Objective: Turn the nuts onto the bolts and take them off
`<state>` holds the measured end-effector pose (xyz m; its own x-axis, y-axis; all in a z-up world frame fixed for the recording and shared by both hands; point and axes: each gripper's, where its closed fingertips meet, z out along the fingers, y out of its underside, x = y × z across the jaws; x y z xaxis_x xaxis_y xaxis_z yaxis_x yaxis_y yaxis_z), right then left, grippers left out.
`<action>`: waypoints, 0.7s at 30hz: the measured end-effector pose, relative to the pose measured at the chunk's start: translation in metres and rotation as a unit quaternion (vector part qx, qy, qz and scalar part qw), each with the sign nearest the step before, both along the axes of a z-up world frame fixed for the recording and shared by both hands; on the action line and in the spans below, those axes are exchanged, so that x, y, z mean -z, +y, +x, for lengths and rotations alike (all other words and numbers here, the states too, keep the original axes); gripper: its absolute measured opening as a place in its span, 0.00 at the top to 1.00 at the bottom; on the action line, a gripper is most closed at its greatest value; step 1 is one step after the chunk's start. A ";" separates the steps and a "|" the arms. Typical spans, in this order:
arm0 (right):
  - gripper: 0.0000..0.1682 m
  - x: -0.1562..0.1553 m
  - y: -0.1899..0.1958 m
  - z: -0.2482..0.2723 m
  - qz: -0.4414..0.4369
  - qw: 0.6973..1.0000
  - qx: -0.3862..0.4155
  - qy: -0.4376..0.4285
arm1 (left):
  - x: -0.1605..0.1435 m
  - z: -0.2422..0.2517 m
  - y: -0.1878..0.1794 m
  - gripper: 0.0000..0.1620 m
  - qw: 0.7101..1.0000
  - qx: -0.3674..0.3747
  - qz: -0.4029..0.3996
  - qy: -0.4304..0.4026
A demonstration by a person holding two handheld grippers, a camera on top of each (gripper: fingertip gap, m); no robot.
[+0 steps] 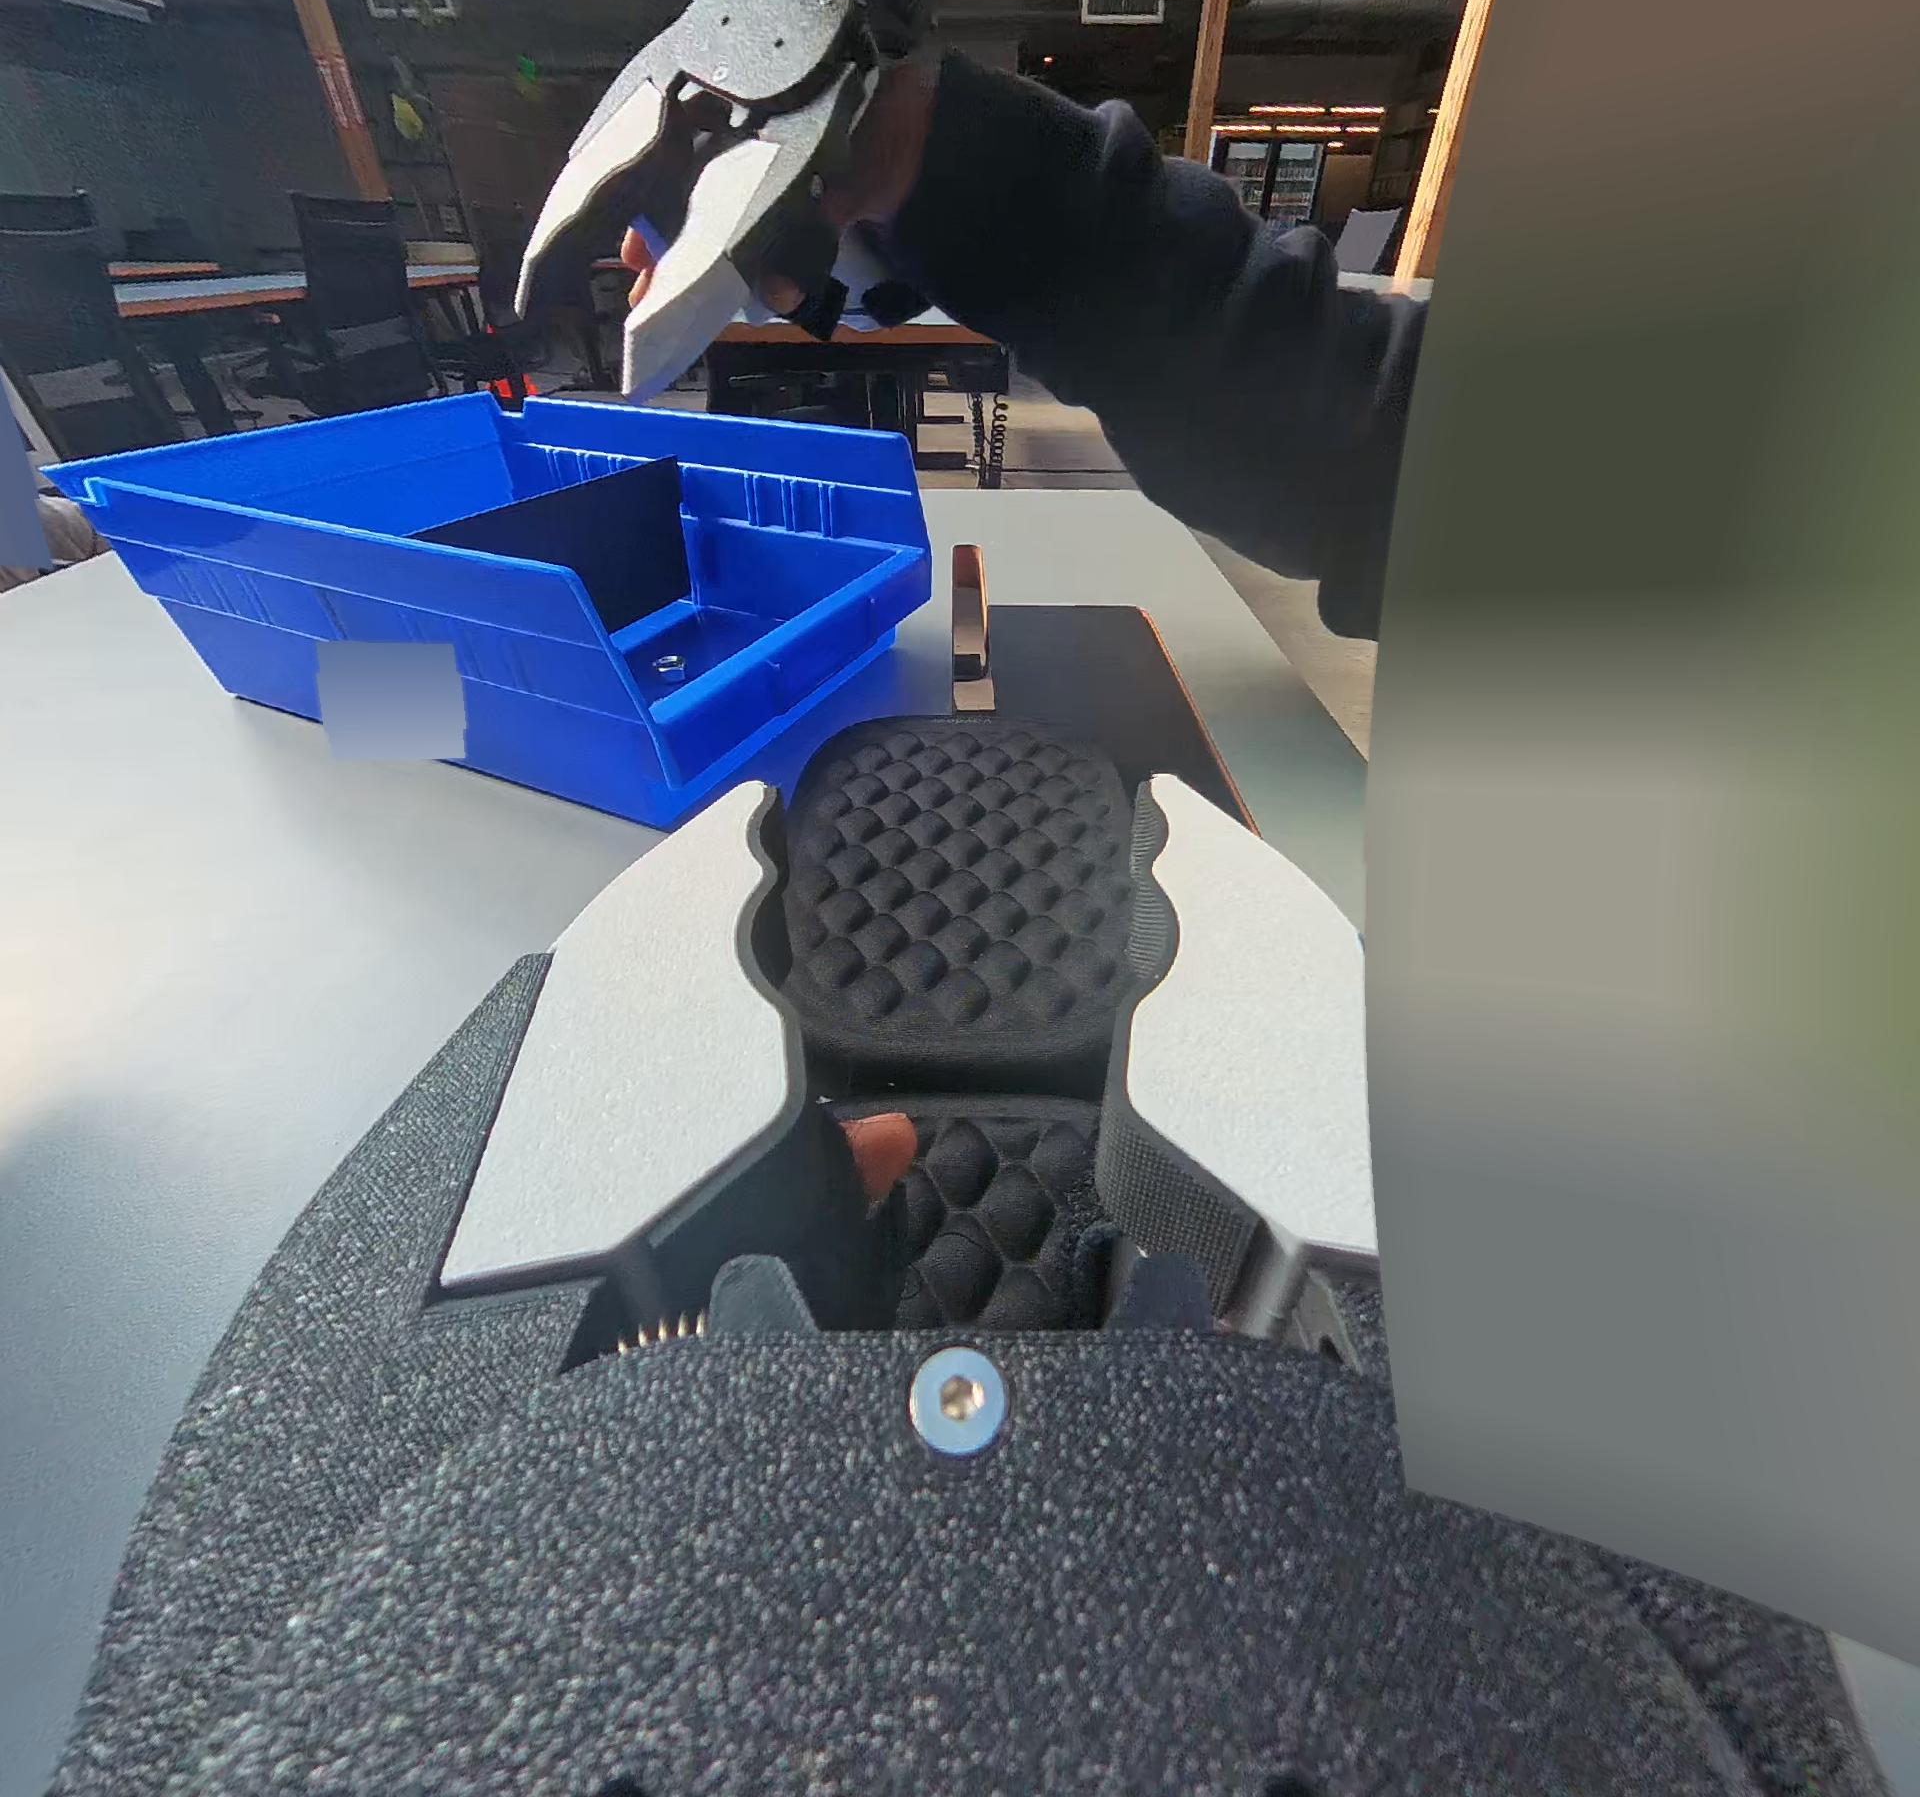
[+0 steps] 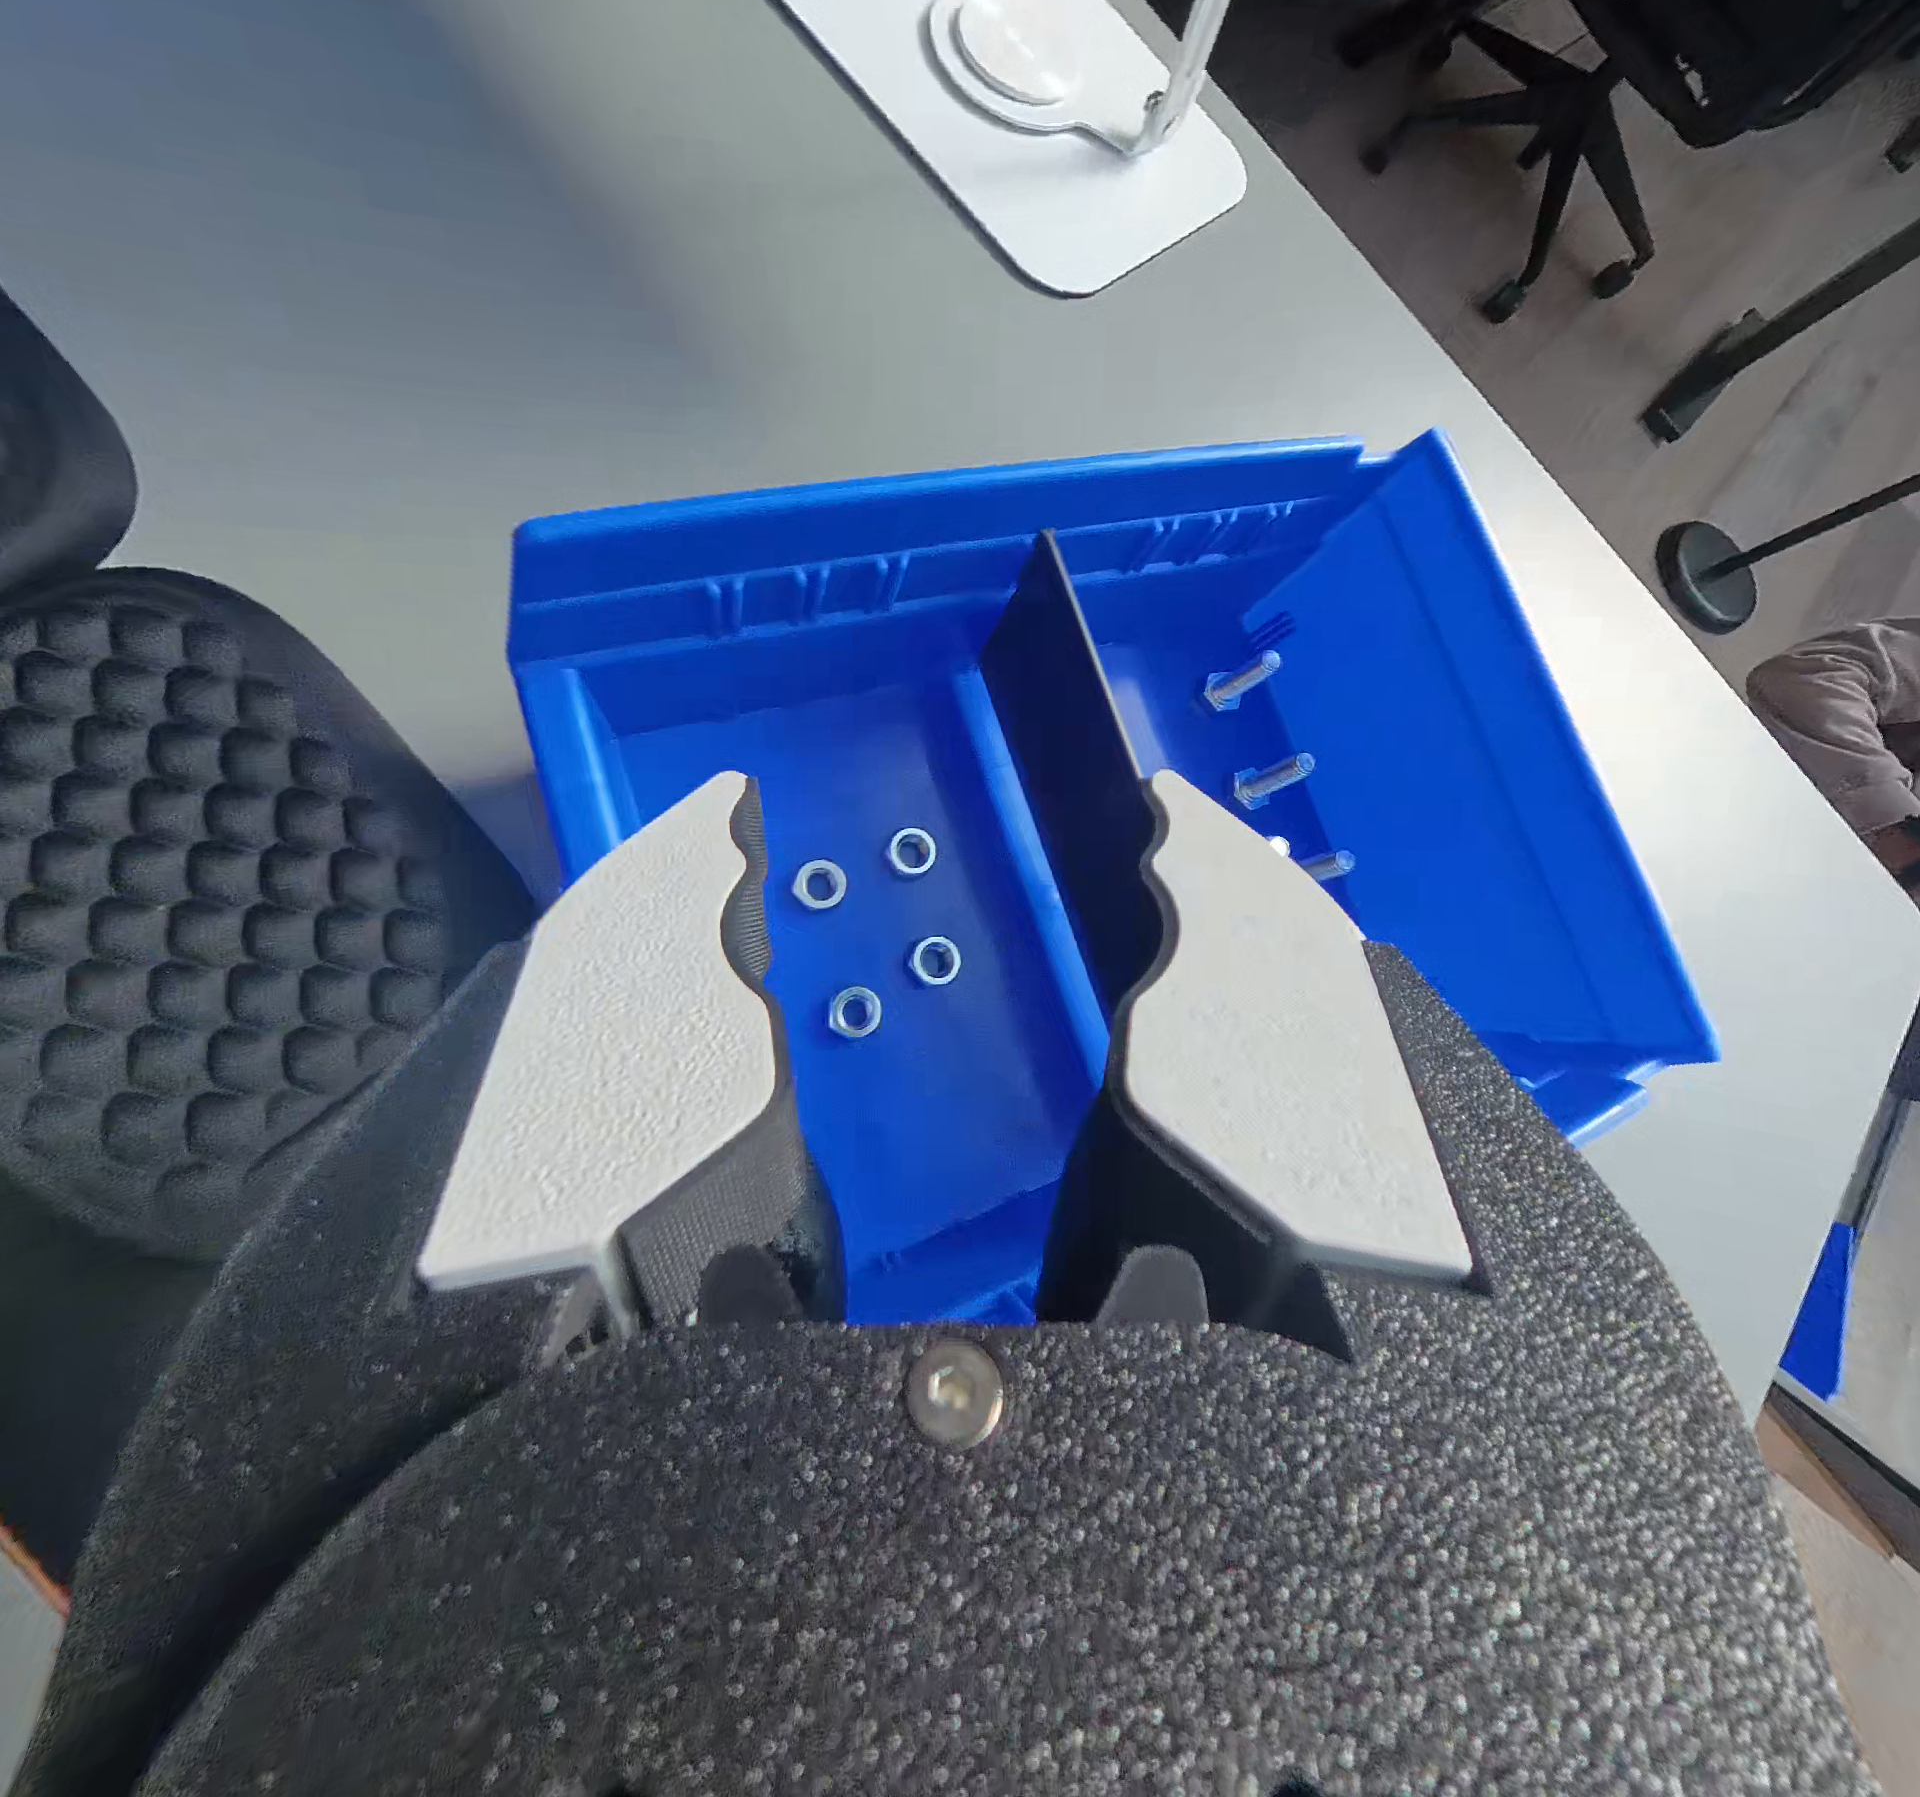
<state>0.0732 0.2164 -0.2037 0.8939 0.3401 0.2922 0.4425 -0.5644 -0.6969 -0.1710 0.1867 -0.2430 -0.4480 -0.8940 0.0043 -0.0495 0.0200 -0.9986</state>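
A blue bin (image 2: 935, 511) with a black divider (image 2: 1081, 708) stands on the grey table. Several silver nuts (image 2: 819, 885) lie loose in its left compartment. Three bolts (image 2: 1242, 682) lie in its right compartment. My right gripper (image 2: 951, 791) hovers above the bin, open and empty, with its fingers astride the nuts and the divider. In the left wrist view the bin (image 1: 260, 542) stands at the left with one nut (image 1: 667, 669) visible inside, and the right gripper (image 1: 582, 334) hangs open above it. My left gripper (image 1: 961, 791) is open and empty over a black padded cushion (image 1: 956, 874).
A white lamp base (image 2: 1039, 178) with a metal stem stands on the table beyond the bin. The padded cushion (image 2: 208, 874) lies left of the bin. A small brown and black upright object (image 1: 968, 625) stands behind the cushion. The table edge (image 2: 1558, 459) runs along the right, with chairs beyond.
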 end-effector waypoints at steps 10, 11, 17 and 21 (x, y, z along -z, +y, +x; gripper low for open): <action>0.63 0.090 -0.043 -0.054 -0.134 0.984 -0.063 -0.097 | -0.003 0.002 0.006 0.60 0.999 -0.031 0.007 -0.004; 0.64 0.096 -0.042 -0.052 -0.140 0.983 -0.061 -0.099 | -0.004 0.001 0.006 0.59 0.999 -0.033 0.008 -0.003; 0.81 0.116 -0.042 -0.042 -0.167 0.978 -0.066 -0.106 | -0.020 -0.010 0.011 0.56 0.997 -0.074 0.010 0.013; 0.85 0.118 -0.043 -0.046 -0.167 0.976 -0.087 -0.107 | -0.034 -0.041 0.021 0.54 0.990 -0.121 0.021 0.066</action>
<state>0.0276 0.1733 -0.3215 0.7448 0.5896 0.3125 0.6671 -0.6477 -0.3680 -0.2124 0.2075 -0.2094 -0.2196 -0.9755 0.0083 -0.1879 0.0340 -0.9816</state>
